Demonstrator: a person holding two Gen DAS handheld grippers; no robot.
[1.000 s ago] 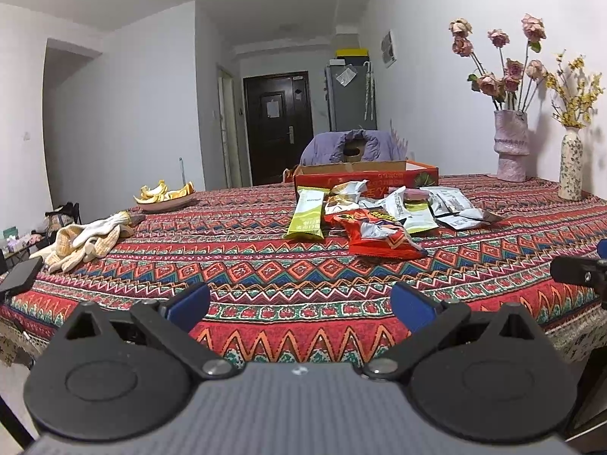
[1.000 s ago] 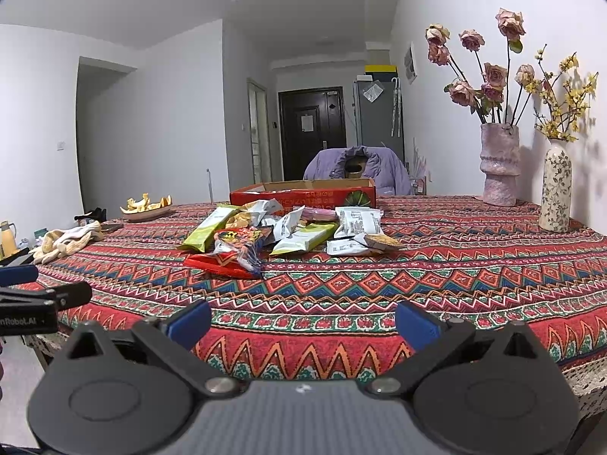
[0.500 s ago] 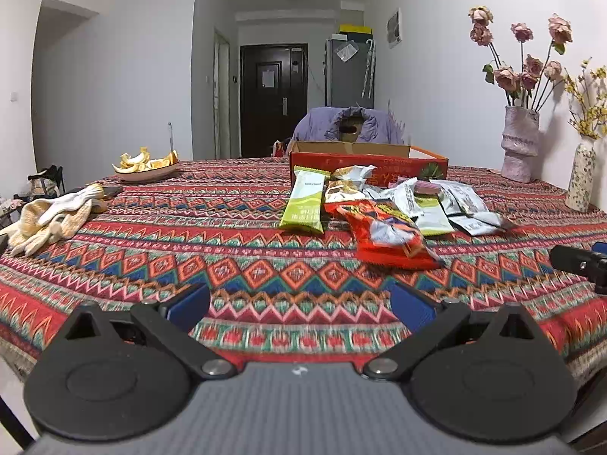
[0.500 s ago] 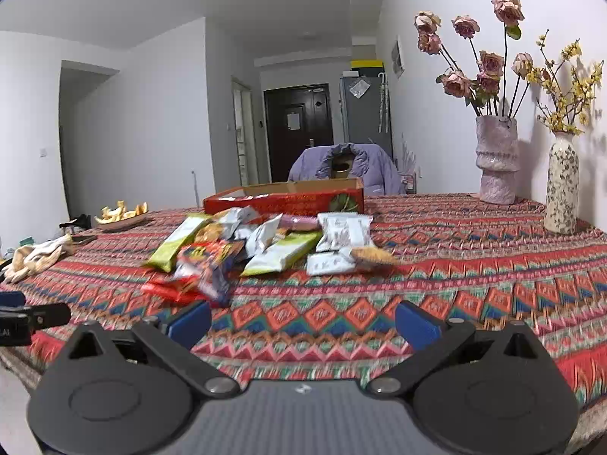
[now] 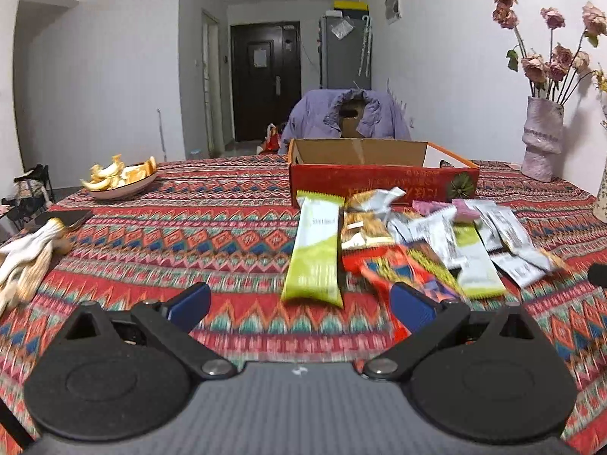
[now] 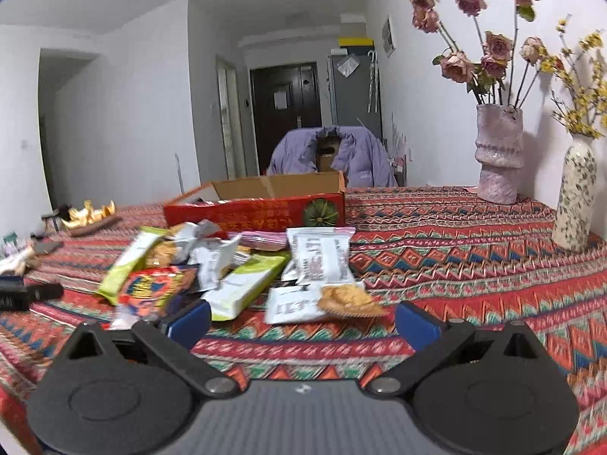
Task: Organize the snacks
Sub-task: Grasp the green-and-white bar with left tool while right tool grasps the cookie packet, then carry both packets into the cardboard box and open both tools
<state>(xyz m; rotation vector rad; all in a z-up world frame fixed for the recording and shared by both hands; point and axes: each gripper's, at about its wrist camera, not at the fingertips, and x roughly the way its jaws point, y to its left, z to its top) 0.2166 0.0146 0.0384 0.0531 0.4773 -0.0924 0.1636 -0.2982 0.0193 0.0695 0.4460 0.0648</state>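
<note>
A heap of snack packets lies on the patterned tablecloth (image 5: 212, 235) in front of an open red cardboard box (image 5: 379, 182) (image 6: 258, 208). A long green packet (image 5: 315, 254) (image 6: 129, 261) is at the heap's left. A red and orange bag (image 5: 398, 269) (image 6: 155, 284) lies beside it. White and grey packets (image 5: 504, 235) (image 6: 318, 254) spread to the right. My left gripper (image 5: 299, 301) hovers open just short of the green packet. Above a white packet with a biscuit picture (image 6: 322, 299) my right gripper (image 6: 301, 320) is open and holds nothing.
A bowl of orange peel (image 5: 121, 178) (image 6: 91, 216) and pale work gloves (image 5: 26, 261) lie at the left. A pink vase of dried roses (image 6: 497, 155) (image 5: 542, 140) and a speckled vase (image 6: 574, 197) stand at the right. A chair draped with a purple jacket (image 5: 349, 117) is behind the box.
Both grippers have moved forward over the table toward the snack heap, which now looks larger and closer. Both stay open and hold nothing.
</note>
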